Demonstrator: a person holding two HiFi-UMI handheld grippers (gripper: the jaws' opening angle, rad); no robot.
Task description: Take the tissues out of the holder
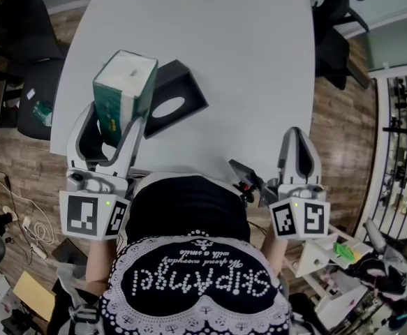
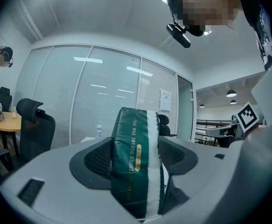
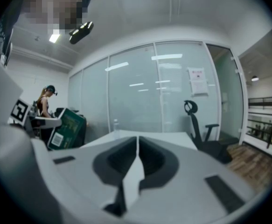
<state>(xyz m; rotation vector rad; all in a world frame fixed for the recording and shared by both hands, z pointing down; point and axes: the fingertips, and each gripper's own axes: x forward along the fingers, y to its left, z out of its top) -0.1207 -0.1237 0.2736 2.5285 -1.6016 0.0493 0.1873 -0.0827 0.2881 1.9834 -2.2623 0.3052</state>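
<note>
1 overhead, 2 along jaws (table (image 1: 259,82) shared)

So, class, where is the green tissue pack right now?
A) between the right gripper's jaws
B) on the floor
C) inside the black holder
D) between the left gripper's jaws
D: the left gripper has its pads clamped on the green tissue pack, which is outside the black holder.
</note>
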